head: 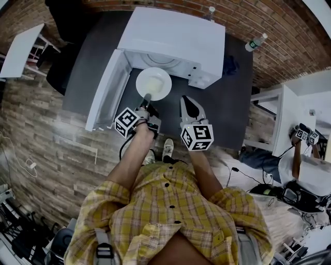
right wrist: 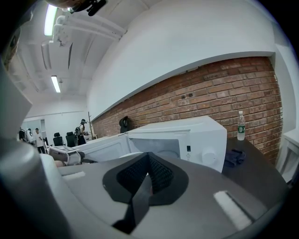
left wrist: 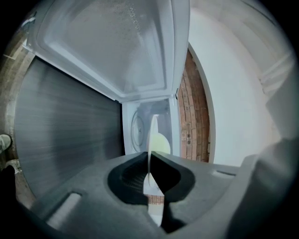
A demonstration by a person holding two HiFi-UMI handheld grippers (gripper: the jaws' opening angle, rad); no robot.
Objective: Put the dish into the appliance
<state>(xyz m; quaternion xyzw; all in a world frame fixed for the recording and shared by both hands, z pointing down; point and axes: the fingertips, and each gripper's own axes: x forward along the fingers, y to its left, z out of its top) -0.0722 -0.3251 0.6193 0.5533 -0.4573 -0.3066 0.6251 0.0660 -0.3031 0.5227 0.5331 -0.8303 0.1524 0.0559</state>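
Note:
A white round dish (head: pixel 153 83) hangs level at the mouth of the white microwave (head: pixel 176 36), whose door (head: pixel 106 90) stands swung open to the left. My left gripper (head: pixel 147 99) is shut on the dish's near rim. In the left gripper view the dish (left wrist: pixel 153 135) shows edge-on, clamped between the jaws of the left gripper (left wrist: pixel 149 158), with the microwave's cavity (left wrist: pixel 140 126) straight ahead and the door (left wrist: pixel 107 46) filling the upper part. My right gripper (head: pixel 188 103) hovers just right of the dish, shut and empty; its own view shows the right gripper (right wrist: pixel 148 162) with the pads together, facing the microwave (right wrist: pixel 187 135).
The microwave stands on a dark table (head: pixel 227 108) against a brick wall. A water bottle (head: pixel 256 42) and a dark cloth (head: pixel 231 64) lie to its right, another bottle (head: pixel 209 13) behind it. White desks (head: pixel 279 114) flank the table. A person (head: pixel 305 160) sits at the far right.

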